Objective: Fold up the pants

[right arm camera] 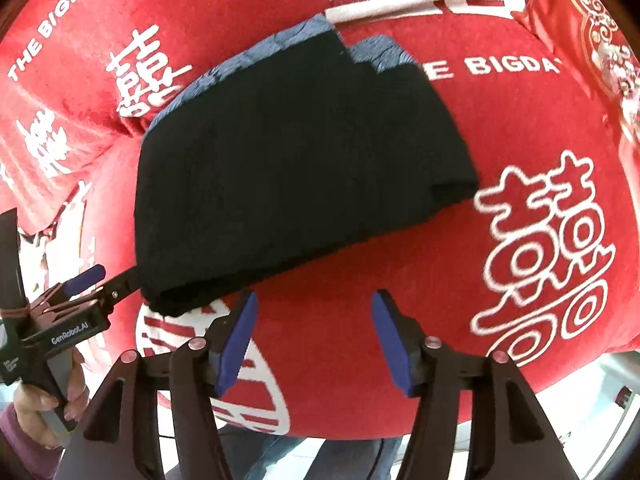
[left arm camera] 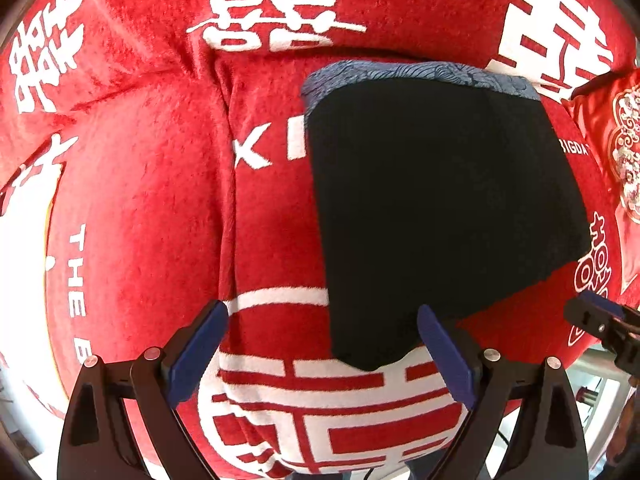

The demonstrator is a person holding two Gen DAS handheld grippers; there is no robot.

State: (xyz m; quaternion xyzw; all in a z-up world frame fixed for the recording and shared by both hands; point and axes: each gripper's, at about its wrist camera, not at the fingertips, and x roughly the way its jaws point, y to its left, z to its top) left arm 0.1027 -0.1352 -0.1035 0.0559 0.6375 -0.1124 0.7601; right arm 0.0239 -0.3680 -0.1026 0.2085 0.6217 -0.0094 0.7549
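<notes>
The pants are black, folded into a thick rectangle, with a blue-grey patterned lining showing along the far edge. They lie flat on a red cover with white characters. My left gripper is open and empty, its blue pads either side of the near corner of the pants, just short of it. In the right wrist view the pants lie ahead and left. My right gripper is open and empty, just in front of their near edge. The left gripper shows there at the pants' left corner.
The red cover is draped over a sofa-like seat and back. A red embroidered cushion lies at the right. The seat's front edge drops off near the grippers, with pale floor below. A hand holds the left gripper's handle.
</notes>
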